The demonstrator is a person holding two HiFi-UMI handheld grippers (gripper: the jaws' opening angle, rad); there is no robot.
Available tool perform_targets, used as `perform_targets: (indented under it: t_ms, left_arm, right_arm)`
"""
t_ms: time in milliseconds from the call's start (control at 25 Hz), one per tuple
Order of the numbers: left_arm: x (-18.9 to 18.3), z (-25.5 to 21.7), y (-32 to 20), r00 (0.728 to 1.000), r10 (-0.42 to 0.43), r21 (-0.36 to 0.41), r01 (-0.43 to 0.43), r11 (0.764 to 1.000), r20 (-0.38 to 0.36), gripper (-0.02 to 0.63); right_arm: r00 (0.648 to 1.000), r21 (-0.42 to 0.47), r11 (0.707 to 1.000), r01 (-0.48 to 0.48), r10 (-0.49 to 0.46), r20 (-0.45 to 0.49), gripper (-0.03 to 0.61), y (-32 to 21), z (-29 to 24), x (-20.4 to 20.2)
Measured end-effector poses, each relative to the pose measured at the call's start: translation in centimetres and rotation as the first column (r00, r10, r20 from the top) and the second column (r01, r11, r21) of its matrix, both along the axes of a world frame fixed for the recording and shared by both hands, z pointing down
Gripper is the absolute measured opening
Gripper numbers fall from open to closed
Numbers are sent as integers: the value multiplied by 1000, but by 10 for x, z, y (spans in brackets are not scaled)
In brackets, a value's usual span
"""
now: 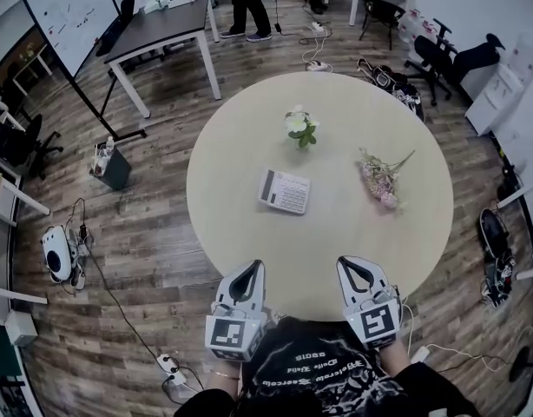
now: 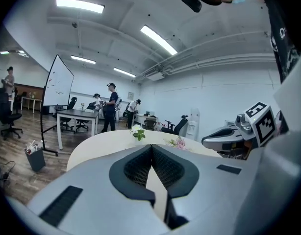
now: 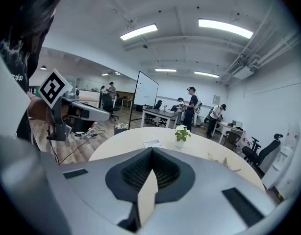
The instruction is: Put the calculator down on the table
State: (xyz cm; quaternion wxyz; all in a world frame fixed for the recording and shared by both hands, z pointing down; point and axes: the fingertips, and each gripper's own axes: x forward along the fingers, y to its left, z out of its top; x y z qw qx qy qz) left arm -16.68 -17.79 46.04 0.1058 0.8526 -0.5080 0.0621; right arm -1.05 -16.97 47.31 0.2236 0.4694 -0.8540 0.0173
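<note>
The calculator (image 1: 284, 191), a flat white slab with grey keys, lies on the round beige table (image 1: 240, 137) near its middle; the right gripper view shows the calculator (image 3: 152, 143) small and far ahead. My left gripper (image 1: 255, 266) hovers at the table's near edge, jaws shut with nothing between them, and its own view shows the left gripper (image 2: 151, 146) with pads pressed together. My right gripper (image 1: 350, 261) is beside it over the near edge, also shut and empty; in its own view the right gripper (image 3: 151, 150) has its pads meeting. Both are well short of the calculator.
A small vase of white flowers (image 1: 300, 129) stands beyond the calculator, and a pink dried bouquet (image 1: 379, 181) lies to its right. Around the table are a whiteboard (image 1: 69, 11), a dark desk (image 1: 158, 29), office chairs (image 1: 449, 59), standing people and floor cables.
</note>
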Motion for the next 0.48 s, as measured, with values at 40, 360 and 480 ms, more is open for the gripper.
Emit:
perform_targets:
  t_ms: [40, 360, 480]
  left_arm:
    - [2, 1, 1, 1000, 4, 4, -4, 1000, 15, 20]
    - [26, 19, 11, 991, 70, -32, -66, 997, 112, 20]
    - [28, 17, 7, 992, 69, -20, -67, 998, 104, 20]
  right_arm:
    - [1000, -2, 1000, -7, 7, 4, 5, -1, 0, 2]
    - [1000, -5, 1000, 2, -2, -27, 5, -6, 6, 4]
    - [999, -8, 1000, 6, -6, -32, 5, -10, 5, 4]
